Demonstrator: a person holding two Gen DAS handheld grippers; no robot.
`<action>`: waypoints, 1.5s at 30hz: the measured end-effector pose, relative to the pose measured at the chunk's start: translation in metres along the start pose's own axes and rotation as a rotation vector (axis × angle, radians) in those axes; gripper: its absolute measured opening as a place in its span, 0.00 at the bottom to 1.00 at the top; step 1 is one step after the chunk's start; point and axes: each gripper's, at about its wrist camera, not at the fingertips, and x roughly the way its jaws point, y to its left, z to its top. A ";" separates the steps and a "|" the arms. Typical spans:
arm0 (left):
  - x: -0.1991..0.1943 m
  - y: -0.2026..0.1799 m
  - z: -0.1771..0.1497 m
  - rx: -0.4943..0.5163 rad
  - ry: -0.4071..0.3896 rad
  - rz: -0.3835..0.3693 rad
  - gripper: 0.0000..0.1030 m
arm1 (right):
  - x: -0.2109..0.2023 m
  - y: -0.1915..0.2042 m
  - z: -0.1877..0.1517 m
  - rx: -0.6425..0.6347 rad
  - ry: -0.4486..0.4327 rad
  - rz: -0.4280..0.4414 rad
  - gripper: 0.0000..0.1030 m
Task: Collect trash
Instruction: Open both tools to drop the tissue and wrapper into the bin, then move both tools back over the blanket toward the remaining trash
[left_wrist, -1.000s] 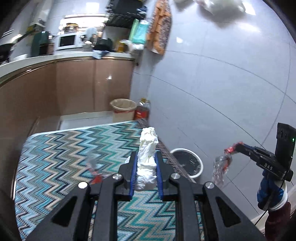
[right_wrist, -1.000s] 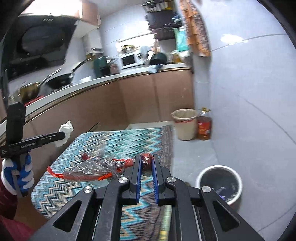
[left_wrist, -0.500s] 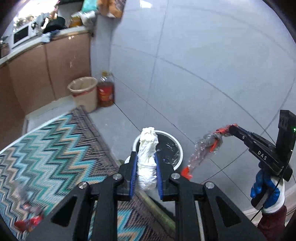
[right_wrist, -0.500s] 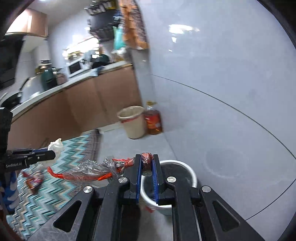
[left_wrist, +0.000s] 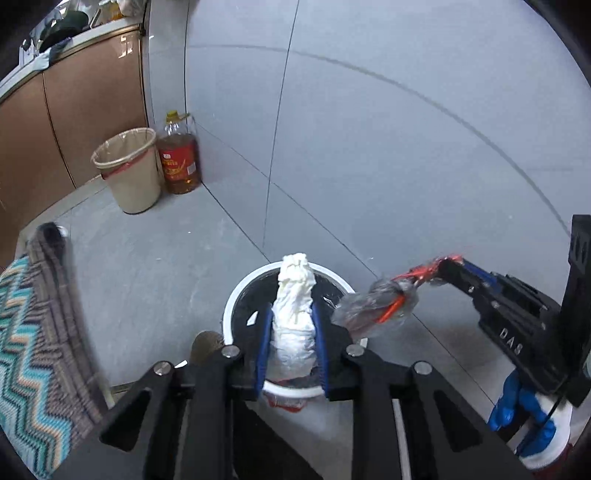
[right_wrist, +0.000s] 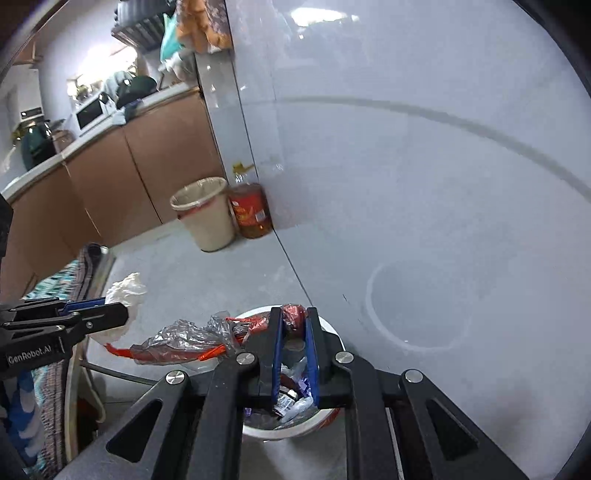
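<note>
My left gripper (left_wrist: 291, 317) is shut on a crumpled white tissue (left_wrist: 295, 310) and holds it above a small white-rimmed trash bin (left_wrist: 236, 295) on the grey floor. My right gripper (right_wrist: 293, 321) is shut on a clear and red plastic wrapper (right_wrist: 184, 339), which hangs out to its left over the same bin (right_wrist: 332, 328); trash lies inside it. The right gripper also shows in the left wrist view (left_wrist: 454, 269) with the wrapper (left_wrist: 373, 306) beside the bin's right rim. The left gripper shows in the right wrist view (right_wrist: 110, 310) with the tissue (right_wrist: 125, 288).
A beige waste bin (left_wrist: 127, 170) and a bottle of oil (left_wrist: 179, 155) stand against the grey tiled wall by brown kitchen cabinets (left_wrist: 85, 96). A zigzag-patterned cloth (left_wrist: 33, 332) covers a table edge at the left. Grey wall stands close behind the small bin.
Both grippers swung away from the patterned table toward the floor and wall. The small trash bin has come closer and now lies directly below both held items.
</note>
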 end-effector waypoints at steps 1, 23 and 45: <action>0.011 0.000 0.002 -0.010 0.012 -0.011 0.24 | 0.007 0.000 0.000 0.000 0.008 0.000 0.12; -0.007 -0.004 -0.005 -0.043 -0.055 0.016 0.42 | 0.021 -0.008 -0.018 0.044 0.059 0.011 0.43; -0.217 -0.029 -0.080 0.036 -0.343 0.143 0.53 | -0.173 0.056 -0.032 -0.041 -0.185 0.002 0.66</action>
